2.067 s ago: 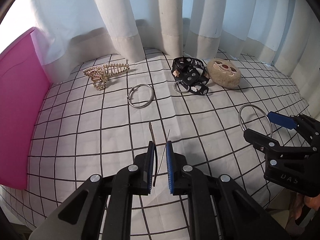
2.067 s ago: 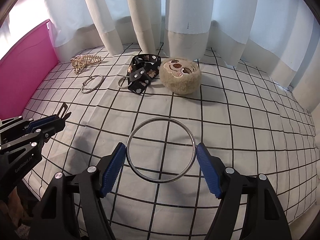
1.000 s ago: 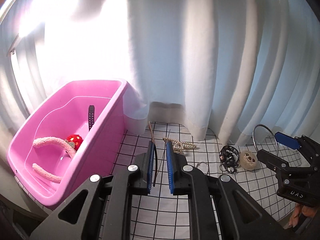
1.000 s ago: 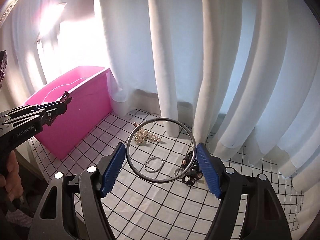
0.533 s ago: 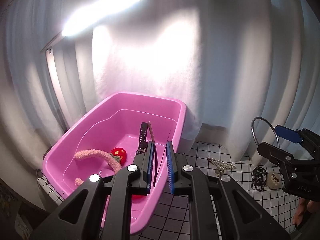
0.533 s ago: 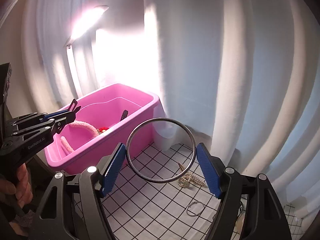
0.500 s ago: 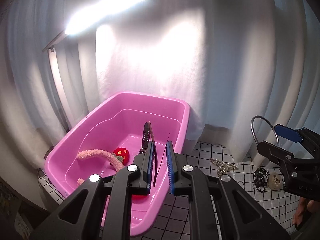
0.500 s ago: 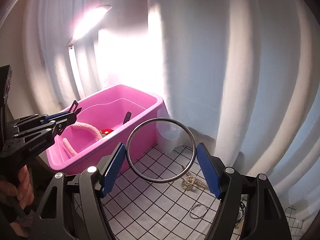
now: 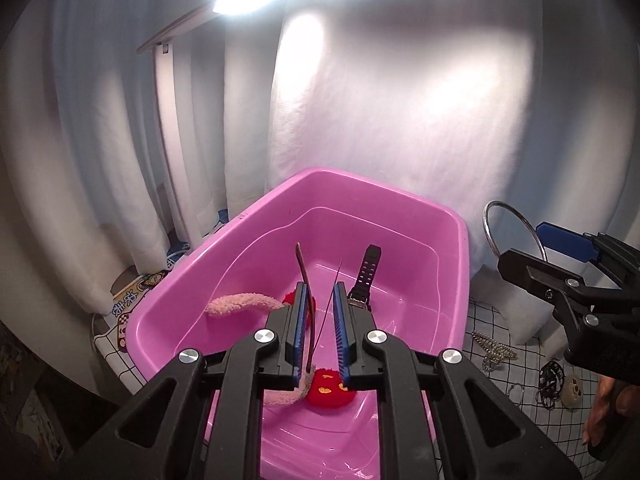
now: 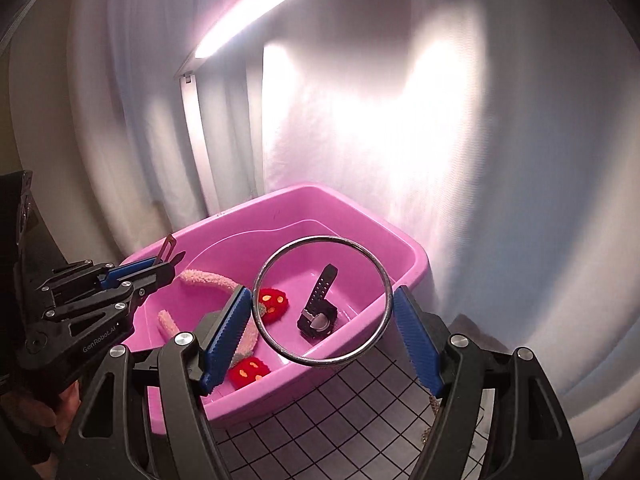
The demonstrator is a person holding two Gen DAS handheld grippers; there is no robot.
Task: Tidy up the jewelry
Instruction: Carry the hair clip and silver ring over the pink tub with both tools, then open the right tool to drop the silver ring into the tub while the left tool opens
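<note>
Tub (image 9: 452, 272) stands at the table's left end. Inside it: watch (image 10: 318, 308) toward the right wall, headband (image 10: 208, 280) left of it.

My left gripper (image 9: 319, 334) pinches a thin hair clip (image 9: 304, 300) over the pink tub (image 9: 460, 240) (watch (image 9: 366, 280), fuzzy headband (image 9: 240, 304) inside); right gripper (image 9: 560, 264) grips a metal ring (image 9: 490, 220).
</note>
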